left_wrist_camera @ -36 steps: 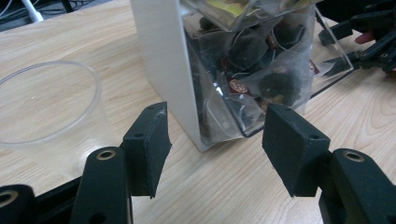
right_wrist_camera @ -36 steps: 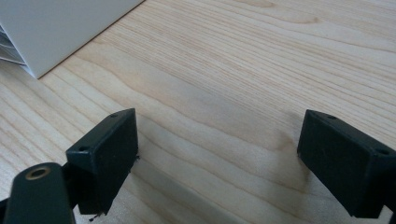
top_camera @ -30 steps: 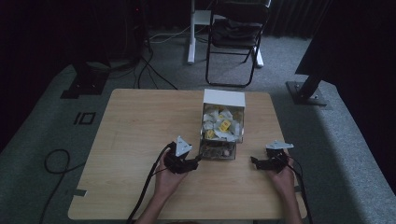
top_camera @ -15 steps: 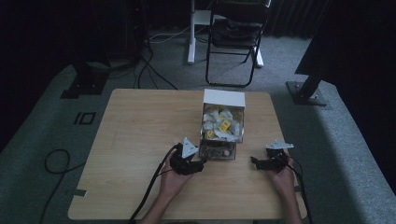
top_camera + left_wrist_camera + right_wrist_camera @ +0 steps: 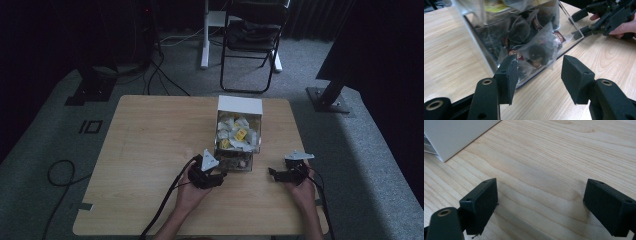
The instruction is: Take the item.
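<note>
Tabletop (image 5: pixel 150 150): light wood grain, rectangular, on grey carpet. Clear plastic box (image 5: pixel 238 135): standing at centre right of the tabletop, white panel at its far end, crammed with sachets, white and yellow ones toward the far end, darker ones at the near end. Tea bags (image 5: pixel 541 50): translucent pyramid pouches with dark contents and small round brown labels, pressed against the clear near wall as seen from the left gripper view. Left tongs (image 5: pixel 220 176): held in the left hand (image 5: pixel 192 192), low over the tabletop just beside the box's near left corner; jaws spread apart and holding nothing, the box corner directly ahead of them, one pad (image 5: pixel 507 76) close to the clear wall, contact not determinable. Right tongs (image 5: pixel 274 173): held in the right hand (image 5: pixel 302 187), resting near the tabletop to the right of the box and apart from it; jaws released wide over bare wood, nothing between them. White box side (image 5: pixel 451 135): visible at upper left of the right gripper view, well ahead of the pads. Folding chair (image 5: pixel 252 35): dark, on the floor beyond the far edge. Cables (image 5: pixel 165 205): black, trailing from the left tongs off the near edge.
</note>
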